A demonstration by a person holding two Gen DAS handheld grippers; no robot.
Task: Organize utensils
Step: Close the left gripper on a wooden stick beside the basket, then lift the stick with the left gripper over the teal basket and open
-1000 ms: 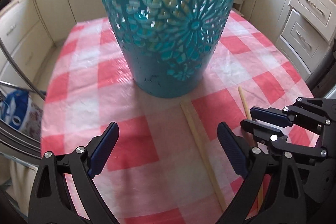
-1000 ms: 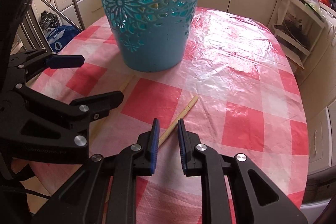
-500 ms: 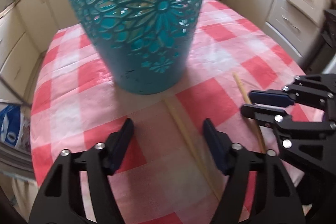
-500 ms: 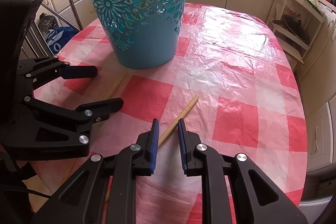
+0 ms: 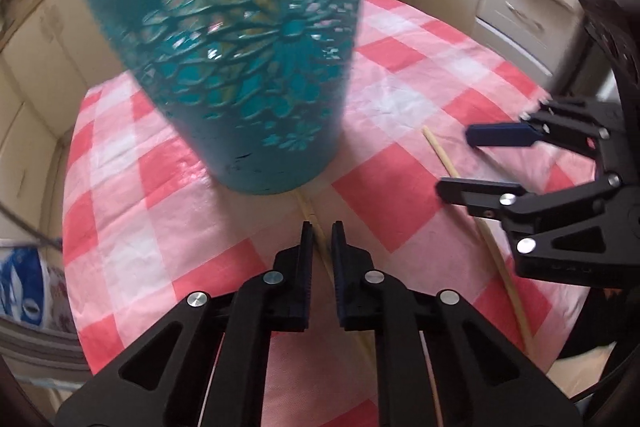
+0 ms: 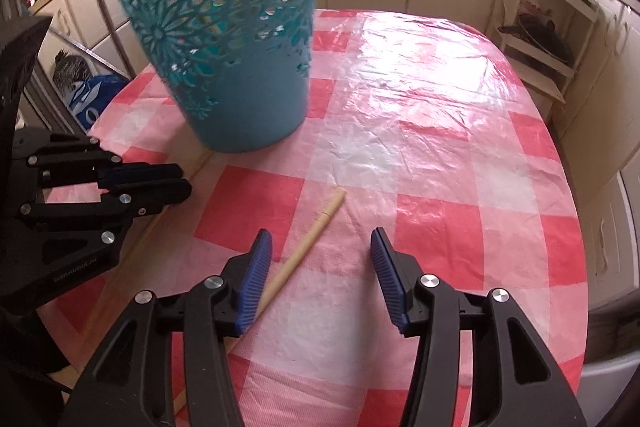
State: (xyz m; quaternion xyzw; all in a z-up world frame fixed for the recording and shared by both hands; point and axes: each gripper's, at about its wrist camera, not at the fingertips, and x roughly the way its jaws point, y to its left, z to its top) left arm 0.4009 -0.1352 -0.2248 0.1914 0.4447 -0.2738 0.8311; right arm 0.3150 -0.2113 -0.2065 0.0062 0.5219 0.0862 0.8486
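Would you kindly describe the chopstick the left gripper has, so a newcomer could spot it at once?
Start at the teal cutout basket on the red-checked tablecloth. A pale chopstick runs from its base toward the camera, between the fingers of the left gripper, which has just been closing. The other chopstick lies further right, under the right gripper.

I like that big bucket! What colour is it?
Teal bucket with cut-out flower patterns; clearest in the right wrist view.

A teal basket [image 6: 236, 67] (pierced with flower cutouts) is seen beyond the black, blue-padded grippers [image 6: 320, 279]; red-and-white checks cover the tablecloth [image 6: 440, 167]; pale chopsticks [image 6: 304, 251].
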